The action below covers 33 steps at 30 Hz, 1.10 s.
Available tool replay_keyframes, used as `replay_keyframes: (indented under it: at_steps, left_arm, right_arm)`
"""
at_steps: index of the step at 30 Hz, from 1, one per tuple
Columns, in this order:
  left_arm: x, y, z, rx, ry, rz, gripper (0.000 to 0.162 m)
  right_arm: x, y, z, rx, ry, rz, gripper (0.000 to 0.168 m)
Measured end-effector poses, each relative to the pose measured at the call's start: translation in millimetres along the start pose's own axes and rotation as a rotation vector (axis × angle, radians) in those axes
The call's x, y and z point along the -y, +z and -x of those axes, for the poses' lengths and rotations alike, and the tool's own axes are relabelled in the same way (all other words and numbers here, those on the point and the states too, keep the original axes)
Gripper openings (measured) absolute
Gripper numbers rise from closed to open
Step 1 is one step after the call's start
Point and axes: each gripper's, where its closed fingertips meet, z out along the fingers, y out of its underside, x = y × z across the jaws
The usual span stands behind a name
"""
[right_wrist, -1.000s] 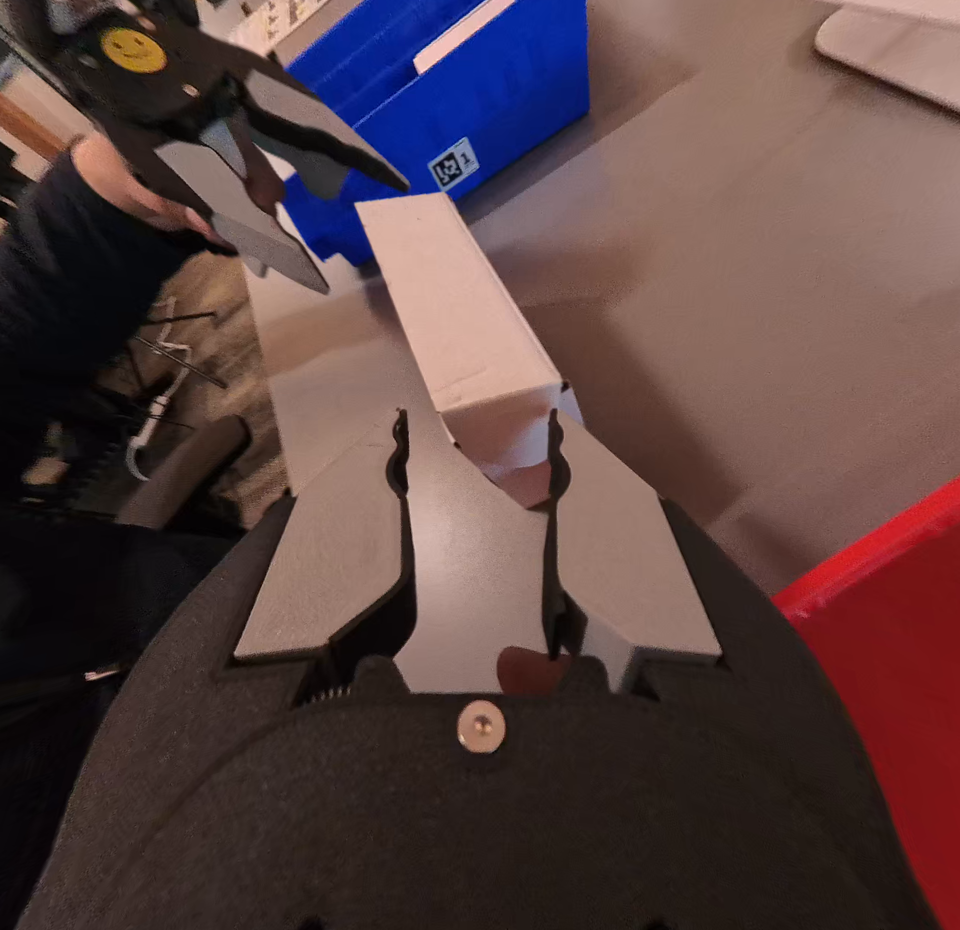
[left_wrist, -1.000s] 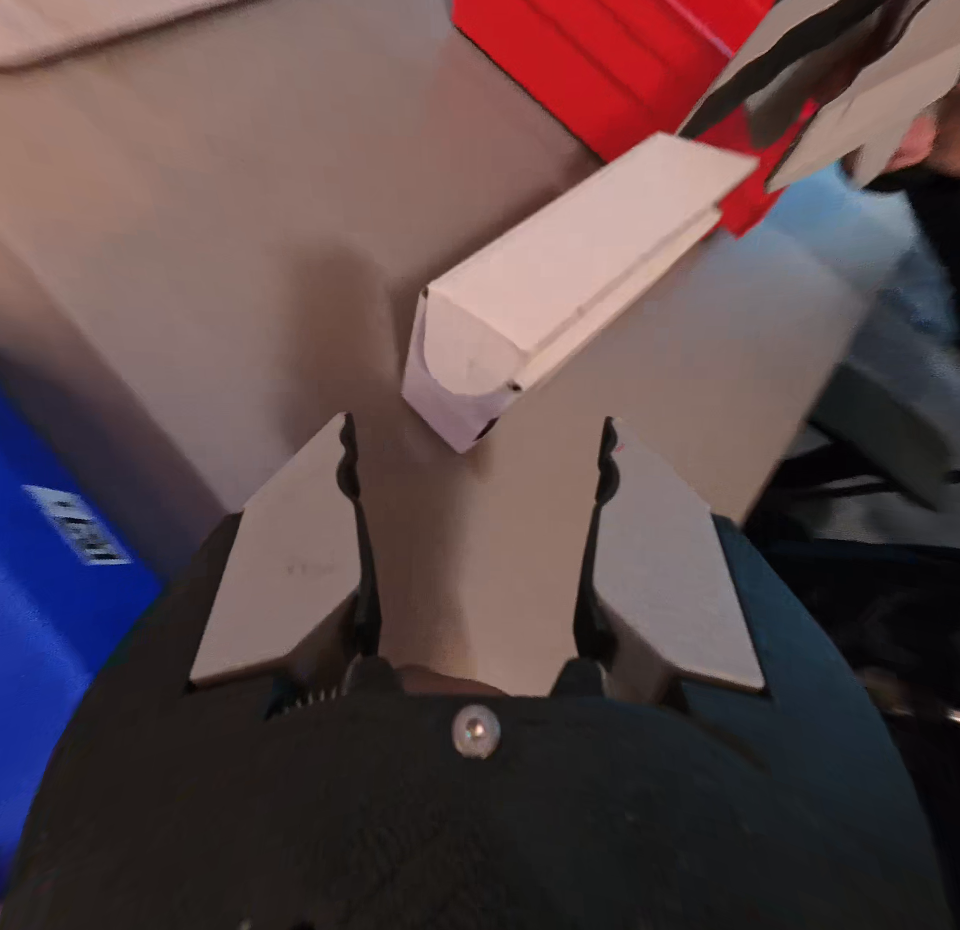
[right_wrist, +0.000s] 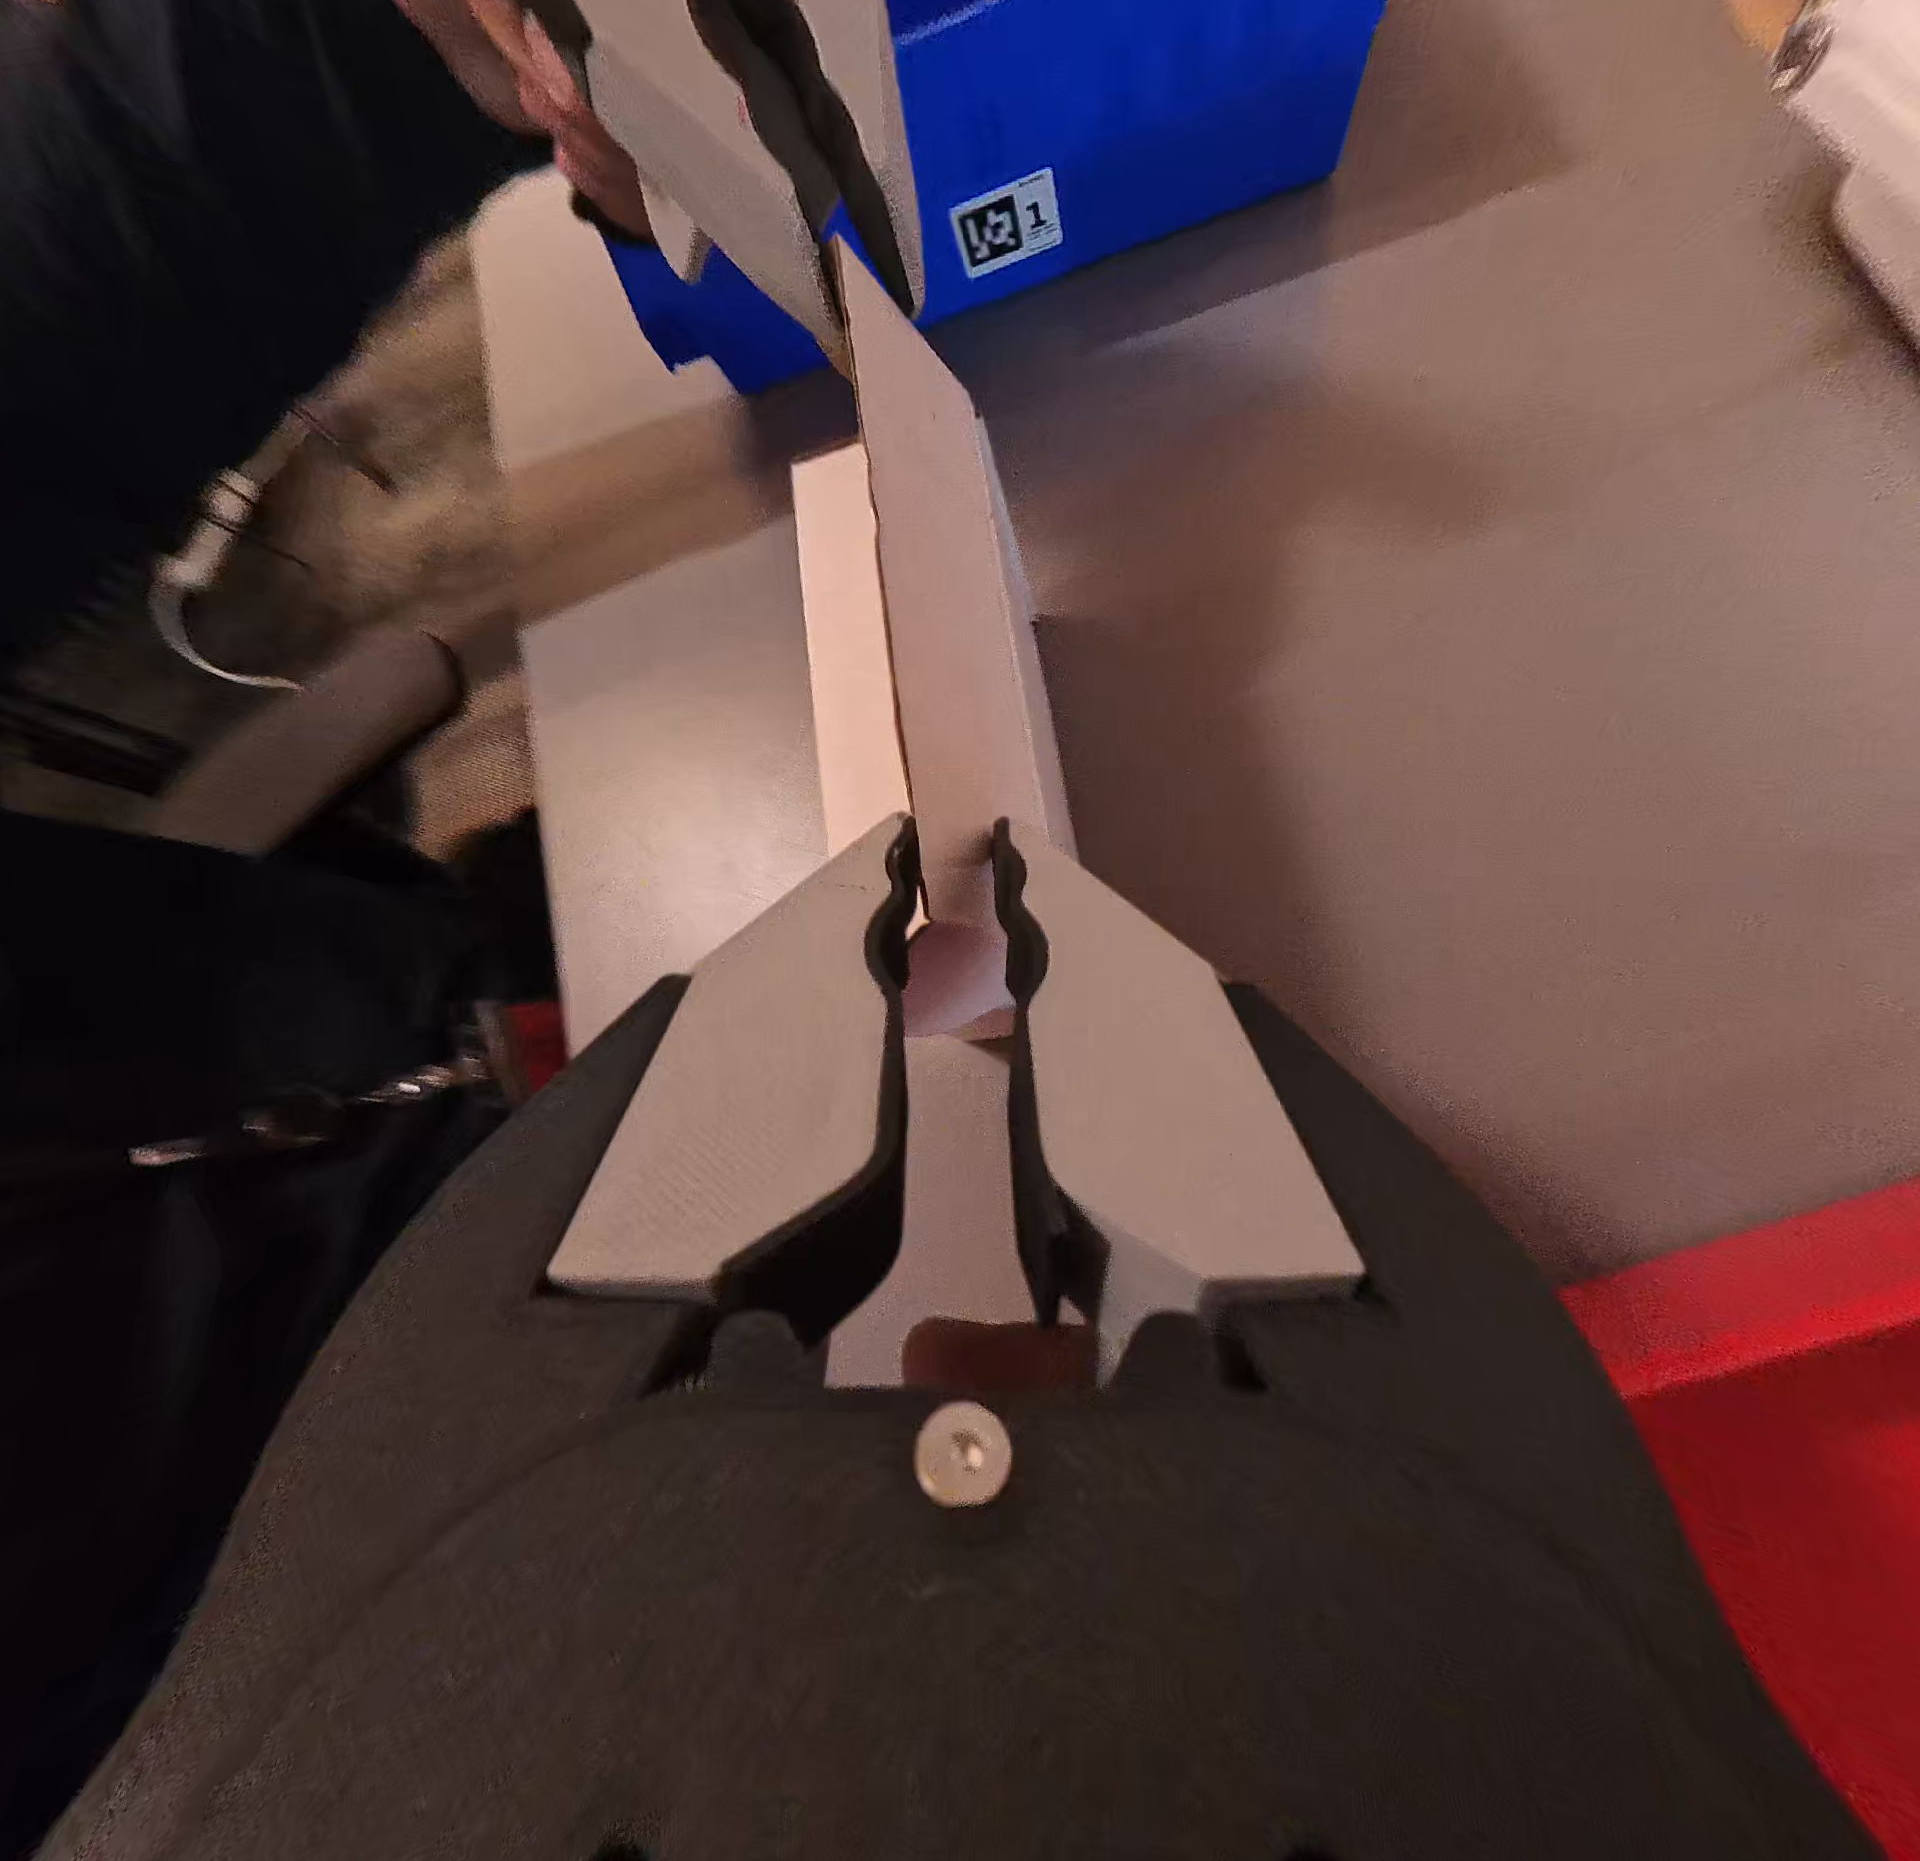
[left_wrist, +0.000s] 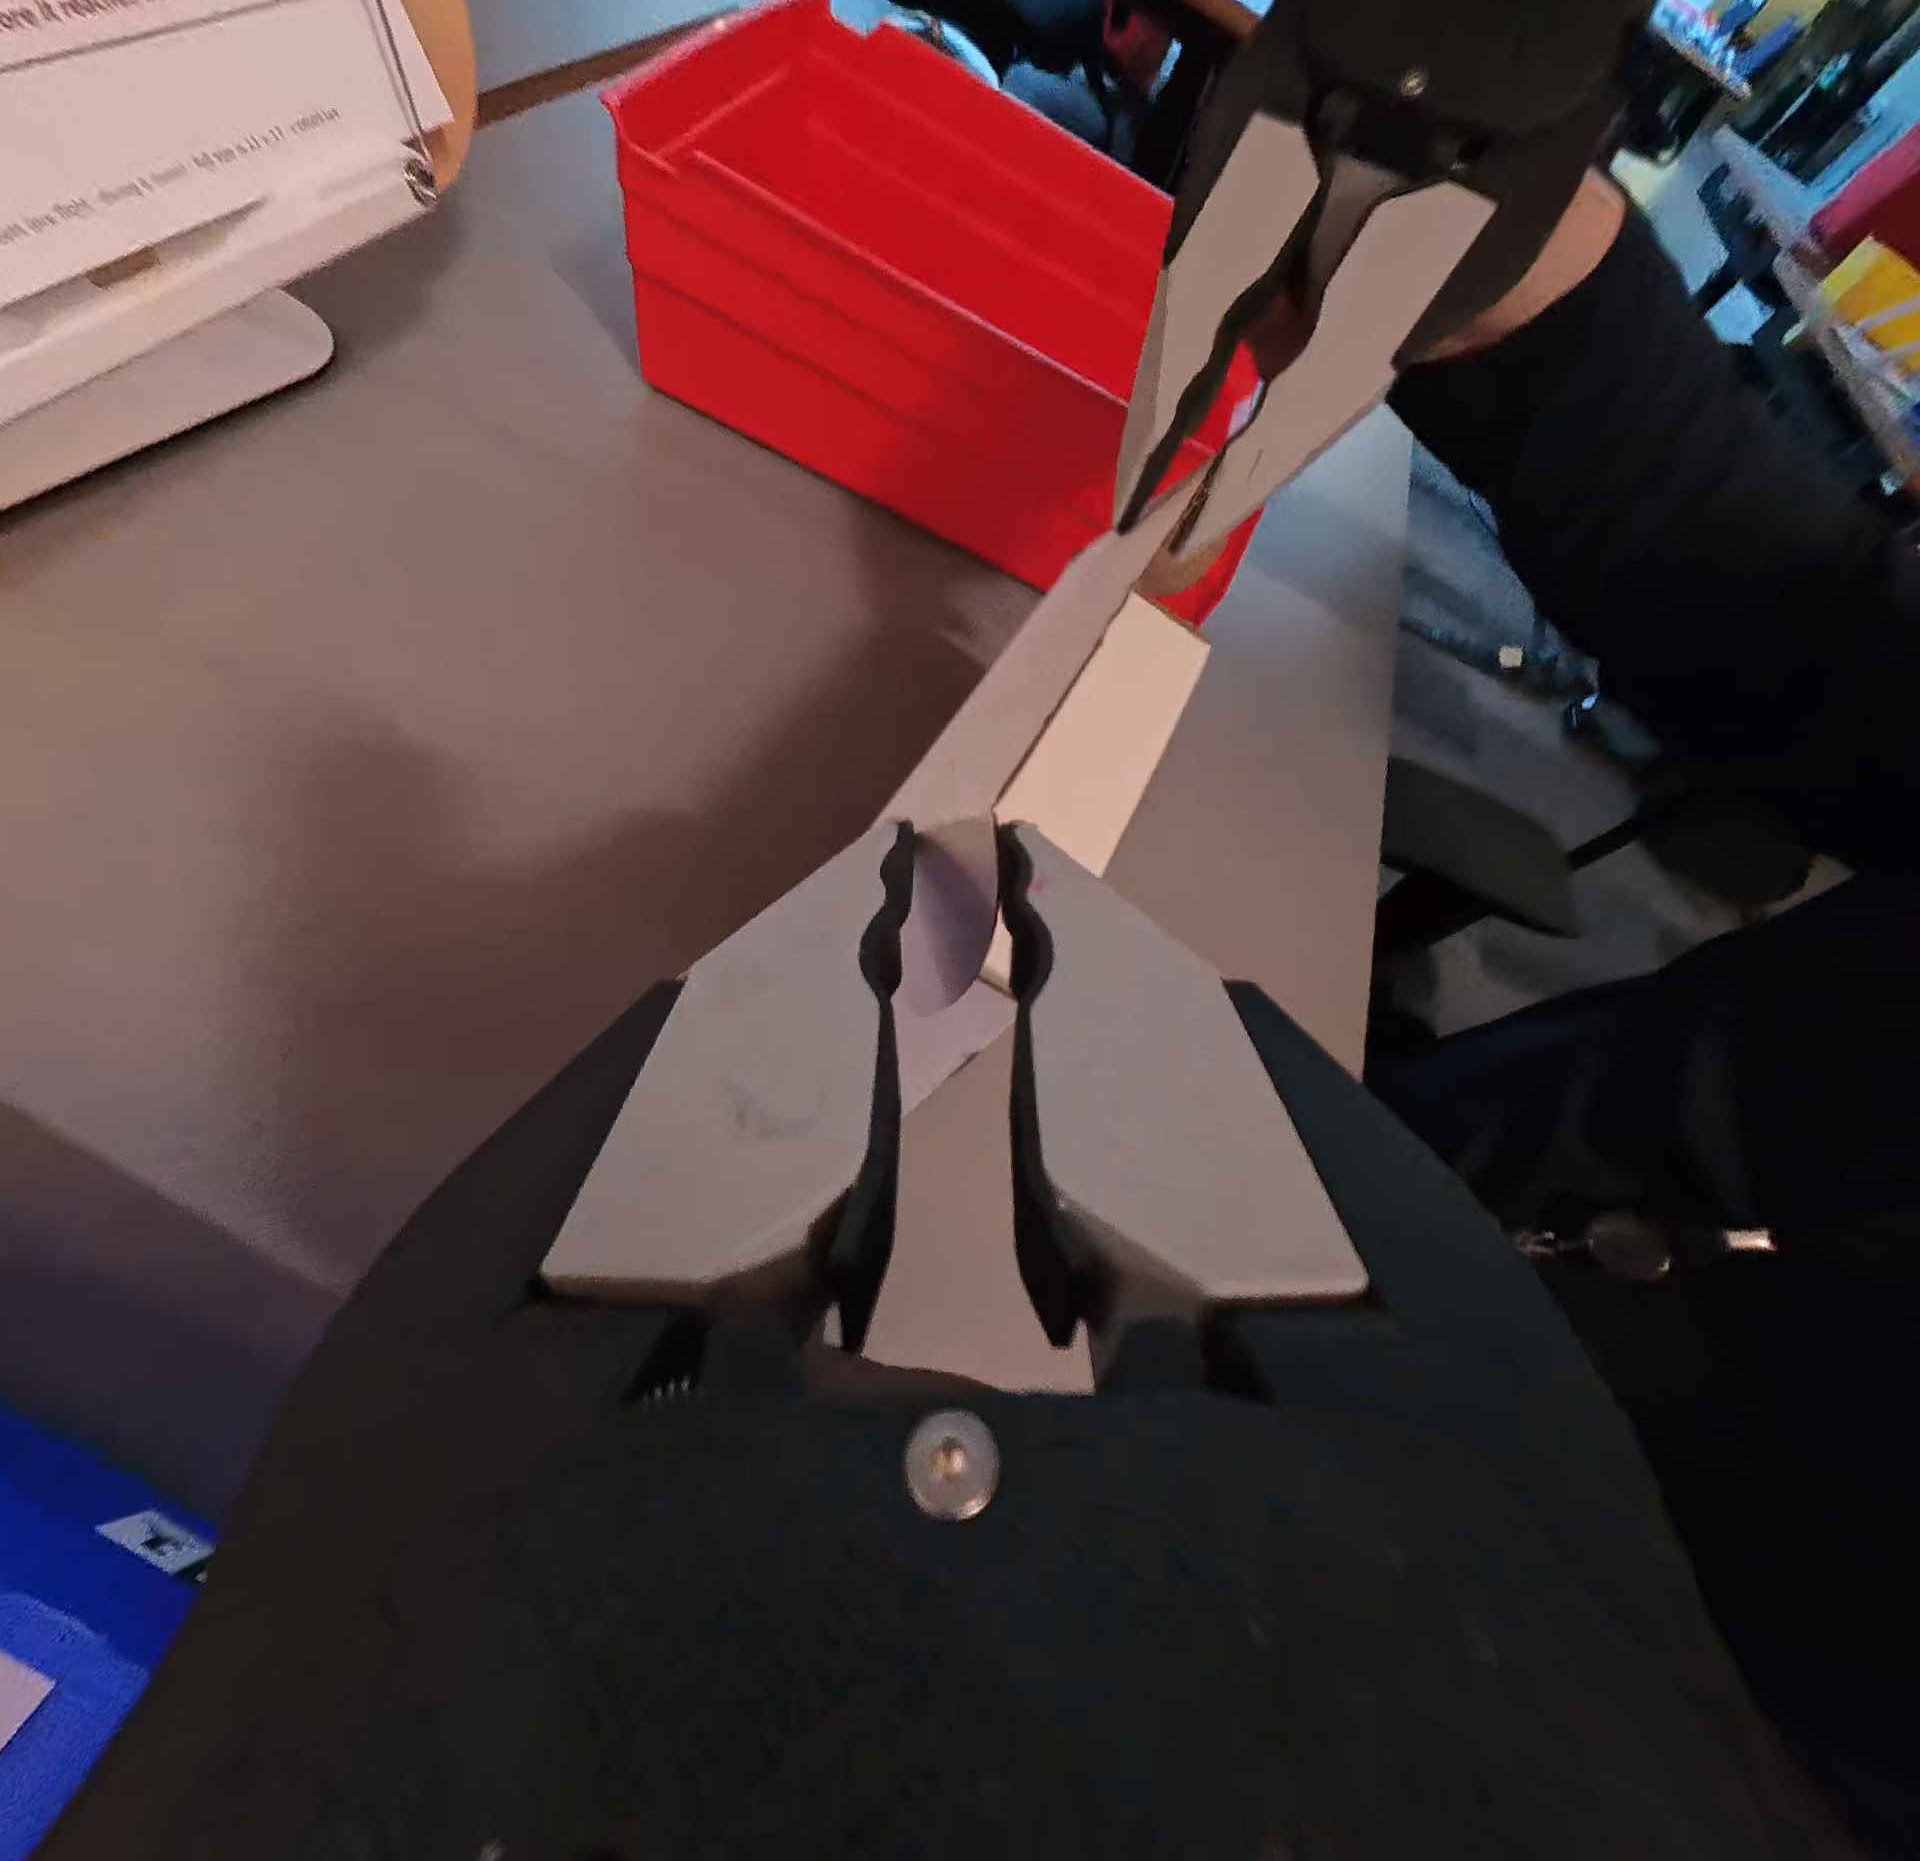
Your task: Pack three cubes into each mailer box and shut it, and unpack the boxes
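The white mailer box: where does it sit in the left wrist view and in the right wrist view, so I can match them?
Left wrist view: the mailer box runs from centre up and right, its near flap between the left gripper fingers.
Right wrist view: the box runs up the centre, its near flap between the right gripper fingers.
Shared landmark: the red bin, at lower right in the right wrist view.

Support surface: a flat grey-brown matte tabletop (left_wrist: 436, 731); its near edge runs along the person's side. Resting directly on it: a red open-topped plastic bin (left_wrist: 883, 284) towards one end; a blue plastic bin (right_wrist: 1143, 118) bearing a small white printed tag, at the opposite end; a white flat stand base (left_wrist: 156, 377) carrying a printed sheet, at the far side.
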Motion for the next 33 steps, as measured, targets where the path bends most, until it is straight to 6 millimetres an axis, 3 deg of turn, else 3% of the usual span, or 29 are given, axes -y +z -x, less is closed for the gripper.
replay_keyframes:
  at_steps: [2, 4, 6, 7, 9, 10, 12, 17, 19, 23, 26, 28, 33]
  left_arm:
    - [6, -1, 2, 0.024, 0.001, -0.026, 0.013]
    - [10, -1, 1, 0.082, 0.063, -0.03, 0.026]
    - [14, -8, 12, 0.296, 0.191, 0.002, 0.044]
    - [23, -16, 14, 0.438, 0.282, -0.02, 0.038]
    - [38, -22, -19, 0.522, 0.449, -0.134, 0.025]
    - [36, -13, -41, 0.484, 0.485, -0.157, 0.018]
    - [11, 18, -70, 0.404, 0.509, -0.038, 0.005]
    - [-14, 70, -60, 0.582, 0.648, 0.189, 0.008]
    - [-16, 82, -60, 0.57, 0.64, 0.217, 0.0]
    - [-17, 84, -59, 0.475, 0.635, 0.249, 0.0]
    - [-19, 80, -59, 0.348, 0.648, 0.231, 0.0]
    - [-20, 75, -55, 0.296, 0.694, 0.232, 0.0]
    - [-24, 66, -51, 0.21, 0.804, 0.291, 0.0]
  right_arm:
    - [2, 0, 0, 0.077, 0.107, -0.015, 0.012]
    - [4, -2, -5, 0.119, 0.178, -0.037, 0.01]
    - [5, -4, -10, 0.131, 0.225, -0.06, 0.009]
    - [5, -5, -12, 0.133, 0.235, -0.07, 0.009]
    - [5, -4, -9, 0.153, 0.243, -0.081, 0.009]
    - [6, -2, -7, 0.166, 0.256, -0.081, 0.009]
    - [7, 1, -2, 0.189, 0.289, -0.073, 0.009]
    - [7, 1, -1, 0.216, 0.43, -0.053, 0.01]
    - [6, -1, 0, 0.232, 0.442, -0.055, 0.012]
    - [5, -13, 19, 0.305, 0.274, -0.088, 0.02]
    - [13, -34, 22, 0.299, 0.129, -0.207, 0.023]
    - [8, -45, 27, 0.293, 0.025, -0.226, 0.024]
    - [-19, -37, 29, 0.097, -0.343, -0.113, 0.028]
